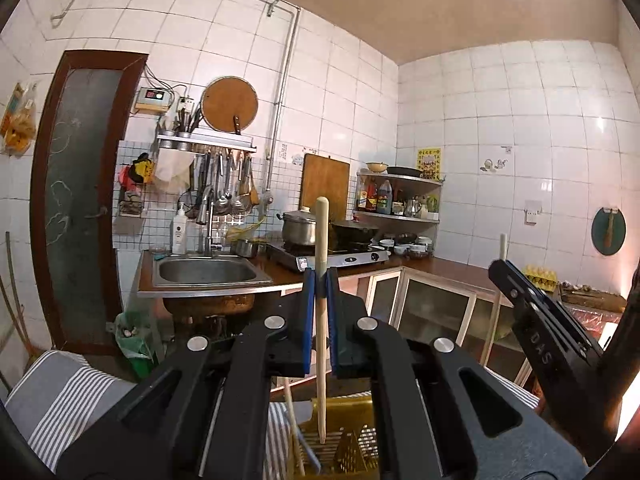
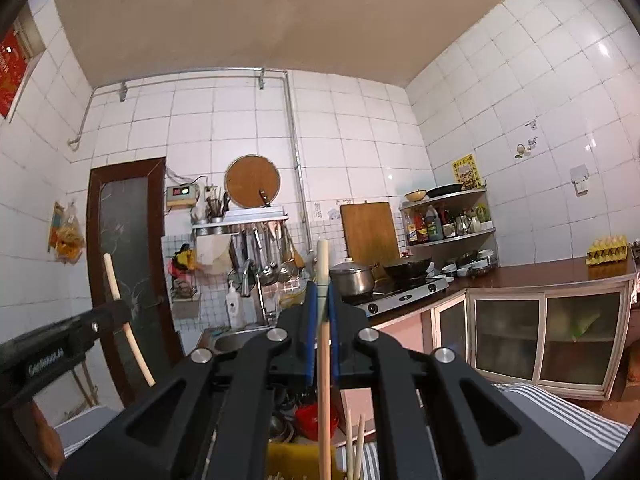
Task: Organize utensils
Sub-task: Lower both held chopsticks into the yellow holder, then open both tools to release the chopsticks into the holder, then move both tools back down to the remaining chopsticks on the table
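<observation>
Standing upright, chopstick (image 1: 321, 320) in left claw (image 1: 320, 280)

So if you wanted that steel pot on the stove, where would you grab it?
Probably by a side handle of the steel pot, coming in level from the front: its body looks too wide and smooth for tongs, and the lid knob would only lift the lid. The handles are hard to make out here.

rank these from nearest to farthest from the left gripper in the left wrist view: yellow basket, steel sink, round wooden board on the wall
From the left gripper, shut on a chopstick:
1. Yellow basket, right below the gripper, near the bottom edge.
2. Steel sink, across the room to the left, set in the counter.
3. Round wooden board, on the tiled wall behind and above the sink.
</observation>
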Demonstrator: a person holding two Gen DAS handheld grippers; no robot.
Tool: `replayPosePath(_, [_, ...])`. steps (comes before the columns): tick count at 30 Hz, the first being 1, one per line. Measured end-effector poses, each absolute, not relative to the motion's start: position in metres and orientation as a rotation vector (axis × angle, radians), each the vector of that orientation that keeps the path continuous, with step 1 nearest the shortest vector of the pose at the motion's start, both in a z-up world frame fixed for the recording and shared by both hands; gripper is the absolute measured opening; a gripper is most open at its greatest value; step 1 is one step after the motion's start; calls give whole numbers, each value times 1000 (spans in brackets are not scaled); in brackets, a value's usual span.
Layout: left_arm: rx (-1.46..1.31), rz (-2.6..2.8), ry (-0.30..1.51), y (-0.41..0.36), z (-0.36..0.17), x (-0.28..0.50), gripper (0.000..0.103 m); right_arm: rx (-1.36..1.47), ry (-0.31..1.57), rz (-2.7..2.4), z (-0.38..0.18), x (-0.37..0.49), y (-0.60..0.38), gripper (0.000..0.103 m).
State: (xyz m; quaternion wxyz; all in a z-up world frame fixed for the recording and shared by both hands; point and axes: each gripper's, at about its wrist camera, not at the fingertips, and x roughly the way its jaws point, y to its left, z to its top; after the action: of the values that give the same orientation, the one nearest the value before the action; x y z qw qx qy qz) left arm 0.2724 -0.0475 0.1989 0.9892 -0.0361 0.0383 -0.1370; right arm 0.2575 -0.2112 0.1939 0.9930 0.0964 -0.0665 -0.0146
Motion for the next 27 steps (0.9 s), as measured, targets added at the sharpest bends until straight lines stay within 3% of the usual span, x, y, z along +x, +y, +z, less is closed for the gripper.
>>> replayPosePath(17, [-47, -257, 366, -40, 94, 335, 5, 121, 54, -51, 111, 314, -207, 7])
replayPosePath(18, [-40, -251, 395, -37, 93, 333, 9, 115, 79, -54, 110, 312, -208, 8])
replayPosePath(20, [-47, -242, 432, -32, 91, 329, 29, 111, 115, -60, 108, 306, -211, 24])
replayPosePath(21, [-58, -231, 452, -26, 92, 323, 48, 110, 142, -67, 109, 301, -214, 51])
replayPosePath(22, [-66, -224, 458, -22, 92, 316, 60, 112, 156, -73, 109, 295, -215, 60])
replayPosePath(27, [-66, -185, 509, -1, 91, 281, 85, 106, 262, -94, 106, 255, -224, 61])
